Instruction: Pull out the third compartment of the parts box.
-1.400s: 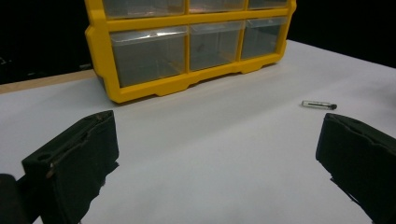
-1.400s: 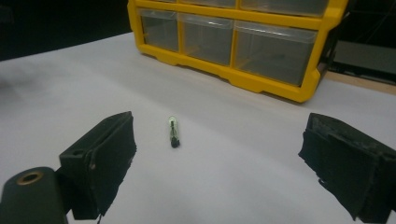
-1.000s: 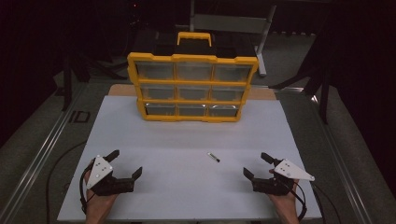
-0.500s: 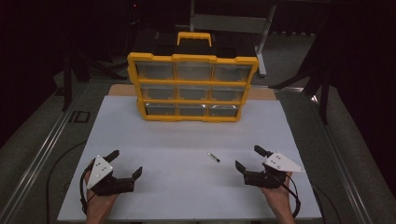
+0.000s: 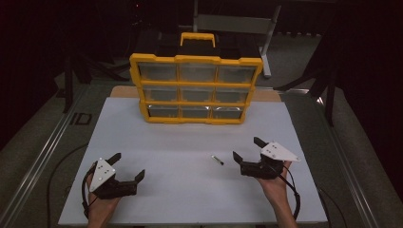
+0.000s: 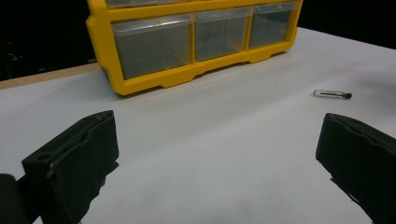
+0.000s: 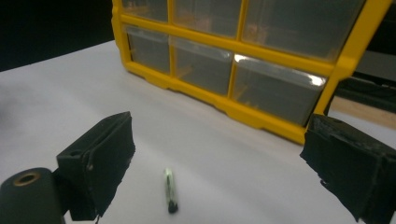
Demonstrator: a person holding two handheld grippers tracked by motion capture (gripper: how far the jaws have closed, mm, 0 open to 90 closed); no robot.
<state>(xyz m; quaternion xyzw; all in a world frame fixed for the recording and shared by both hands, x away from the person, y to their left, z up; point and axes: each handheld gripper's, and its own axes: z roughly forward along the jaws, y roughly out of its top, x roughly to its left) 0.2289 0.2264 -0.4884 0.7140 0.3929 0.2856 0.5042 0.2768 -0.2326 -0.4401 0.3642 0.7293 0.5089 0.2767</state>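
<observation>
Right gripper shifted closer to small vial on worktop, jaws wide, empty; left gripper idle, jaws wide, empty

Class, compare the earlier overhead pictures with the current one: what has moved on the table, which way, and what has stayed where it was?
The right gripper has moved forward and inward toward the small vial on the white board; its jaws stand open and hold nothing. Nothing was grasped or released. The left gripper, open, the vial and the yellow drawer organizer stayed as they were.
</observation>
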